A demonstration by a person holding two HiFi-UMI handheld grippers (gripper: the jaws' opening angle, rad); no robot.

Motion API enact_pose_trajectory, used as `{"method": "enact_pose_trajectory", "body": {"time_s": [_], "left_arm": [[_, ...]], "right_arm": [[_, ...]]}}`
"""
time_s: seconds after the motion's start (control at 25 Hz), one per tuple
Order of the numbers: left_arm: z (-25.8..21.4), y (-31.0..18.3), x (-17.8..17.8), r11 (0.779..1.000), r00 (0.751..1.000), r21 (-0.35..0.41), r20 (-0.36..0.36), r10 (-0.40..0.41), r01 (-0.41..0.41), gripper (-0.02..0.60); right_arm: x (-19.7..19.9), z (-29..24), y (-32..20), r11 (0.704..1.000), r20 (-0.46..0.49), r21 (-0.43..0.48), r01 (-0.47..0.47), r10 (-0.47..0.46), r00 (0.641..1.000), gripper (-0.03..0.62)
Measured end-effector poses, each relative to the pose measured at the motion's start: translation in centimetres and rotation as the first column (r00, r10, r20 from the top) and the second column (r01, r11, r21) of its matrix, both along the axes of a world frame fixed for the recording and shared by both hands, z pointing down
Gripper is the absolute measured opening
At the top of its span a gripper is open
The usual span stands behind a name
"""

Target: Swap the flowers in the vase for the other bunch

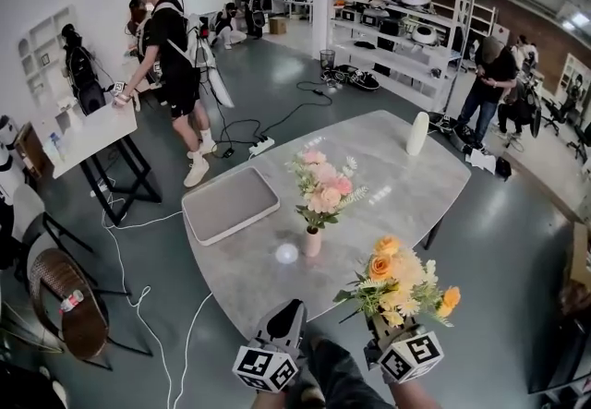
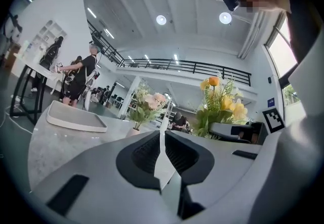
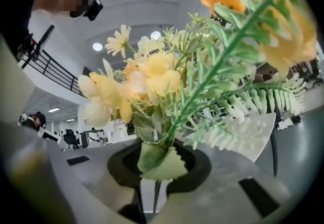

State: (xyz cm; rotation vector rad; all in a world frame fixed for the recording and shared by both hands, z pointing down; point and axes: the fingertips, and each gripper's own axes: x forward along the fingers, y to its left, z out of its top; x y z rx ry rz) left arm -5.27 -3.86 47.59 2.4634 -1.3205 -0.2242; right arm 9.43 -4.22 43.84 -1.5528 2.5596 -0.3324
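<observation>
Near table edge [image 1: 277, 298], orange bunch [image 1: 399, 280] upright in right claw [image 3: 156, 167]

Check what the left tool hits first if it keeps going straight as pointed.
Probably the vase of pink flowers, just left of where the left tool points; depth is unclear, so it may slip past.

**A:** What do your jaws hold?

**B:** My right gripper [image 3: 158, 170] clamps the thin stems of a bunch of yellow and orange flowers [image 3: 152, 79].

**A:** What else is close by?

**B:** A green leaf [image 3: 157, 160] droops over the pads, and a fern frond [image 3: 263, 99] reaches right.
</observation>
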Motion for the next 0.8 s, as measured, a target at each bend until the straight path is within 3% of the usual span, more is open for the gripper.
{"method": "enact_pose_trajectory", "body": {"time_s": [0.16,0.32,0.6,0.8], "left_arm": [[0.1,-2.7,0.6,1.0,1.0,0.031,0.027,-0.004,0.003,0.023],[-0.3,-5.2,1.6,0.998,0.997,0.055,0.07,0.019,-0.023,0.025],[1.9,-9.3,2.8,0.998,0.995,0.036,0.089,0.046,-0.05,0.045],[3.1,-11.9,3.6,0.998,0.991,0.03,0.119,0.054,-0.058,0.126]], "right_arm": [[-0.9,0.4,-2.3,0.998,-0.069,0.031,-0.059,0.061,0.996,0.08],[-1.9,0.0,-4.2,0.996,-0.111,0.069,-0.055,0.063,0.992,0.08],[-1.1,1.4,-6.8,0.994,-0.105,0.072,-0.083,0.09,0.99,0.08],[-0.8,1.7,-8.2,0.993,-0.107,0.08,-0.091,0.099,0.989,0.08]]}}
